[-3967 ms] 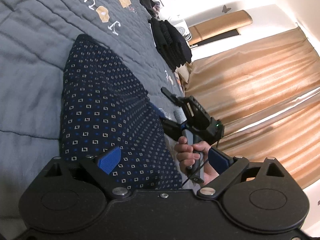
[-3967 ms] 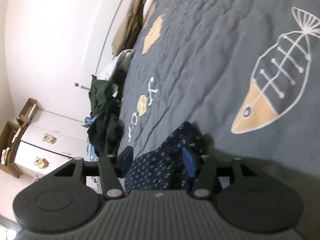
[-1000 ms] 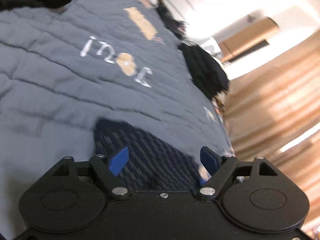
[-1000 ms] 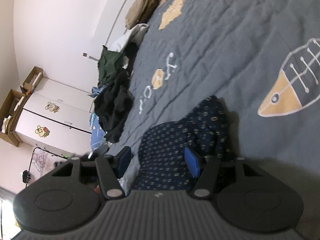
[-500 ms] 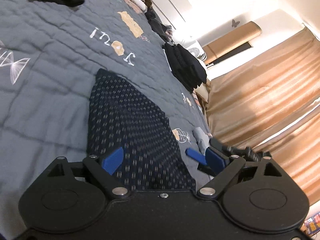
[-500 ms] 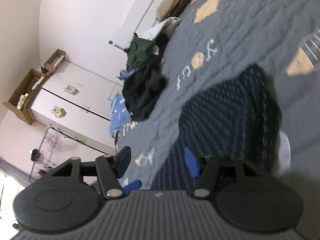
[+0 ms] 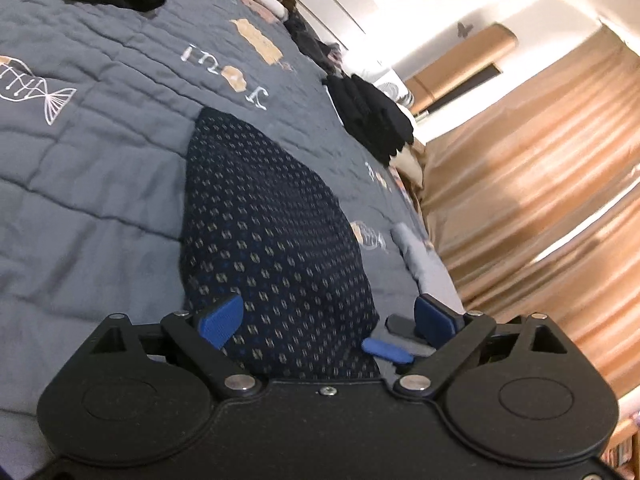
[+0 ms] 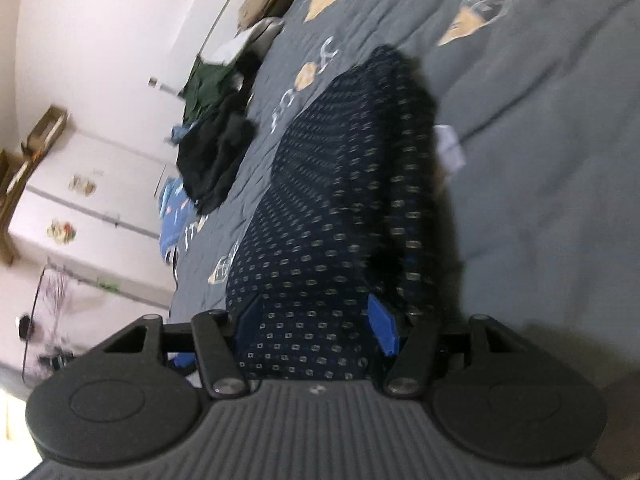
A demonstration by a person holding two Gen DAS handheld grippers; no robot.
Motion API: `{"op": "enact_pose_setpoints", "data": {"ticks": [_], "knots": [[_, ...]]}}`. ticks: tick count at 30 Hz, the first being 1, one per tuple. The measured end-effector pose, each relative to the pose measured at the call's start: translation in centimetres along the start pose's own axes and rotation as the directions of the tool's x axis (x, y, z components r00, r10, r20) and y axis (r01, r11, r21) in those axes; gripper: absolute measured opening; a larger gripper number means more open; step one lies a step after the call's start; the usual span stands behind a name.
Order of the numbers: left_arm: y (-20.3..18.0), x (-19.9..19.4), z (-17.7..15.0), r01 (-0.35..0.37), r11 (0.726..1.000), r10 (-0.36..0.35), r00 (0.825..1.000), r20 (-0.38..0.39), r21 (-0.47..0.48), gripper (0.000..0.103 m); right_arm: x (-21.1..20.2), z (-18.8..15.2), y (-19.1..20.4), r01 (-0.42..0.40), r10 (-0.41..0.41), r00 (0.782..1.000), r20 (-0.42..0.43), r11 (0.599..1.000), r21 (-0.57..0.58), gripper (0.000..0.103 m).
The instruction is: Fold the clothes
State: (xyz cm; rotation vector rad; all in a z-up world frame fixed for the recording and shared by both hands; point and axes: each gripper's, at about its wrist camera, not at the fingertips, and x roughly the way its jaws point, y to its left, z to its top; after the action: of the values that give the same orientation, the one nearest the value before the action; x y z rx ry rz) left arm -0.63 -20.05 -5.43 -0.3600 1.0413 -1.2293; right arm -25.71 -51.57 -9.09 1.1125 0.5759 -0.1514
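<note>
Left gripper, jaws just widened, holds nothing above patterned garment; lettering unreadable.

The left black plastic two-finger gripper had two round flat housings, silver screws at its linkage joints and blue ribbed pads on the fingers. The right dark grey gripper had a ribbed top surface between two round housings. Its fingers also carried blue pads and silver pivot screws.
</note>
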Motion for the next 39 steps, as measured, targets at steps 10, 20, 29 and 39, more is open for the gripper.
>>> {"op": "enact_pose_setpoints", "data": {"ticks": [10, 20, 29, 39], "knots": [[-1.3, -0.7, -1.7, -0.112, 0.991, 0.111, 0.993, 0.029, 0.073, 0.096, -3.2, -1.6, -0.2, 0.055, -0.052, 0.993, 0.109, 0.998, -0.028, 0.059], [0.0, -0.1, -1.5, -0.238, 0.971, 0.237, 0.971, 0.029, 0.022, 0.097, -2.7, -2.9, 1.5, 0.056, -0.045, 0.989, 0.142, 0.995, -0.077, 0.063], [2.5, 2.4, -1.1, -0.247, 0.968, 0.246, 0.969, -0.029, -0.035, 0.097, -1.1, -2.9, 1.4, 0.09, -0.081, 0.991, 0.108, 0.993, -0.076, 0.065], [4.6, 3.8, -1.1, -0.249, 0.965, 0.246, 0.968, -0.052, -0.08, 0.096, -0.1, -2.6, 1.7, 0.122, -0.112, 0.988, 0.105, 0.988, -0.091, 0.066]]}}
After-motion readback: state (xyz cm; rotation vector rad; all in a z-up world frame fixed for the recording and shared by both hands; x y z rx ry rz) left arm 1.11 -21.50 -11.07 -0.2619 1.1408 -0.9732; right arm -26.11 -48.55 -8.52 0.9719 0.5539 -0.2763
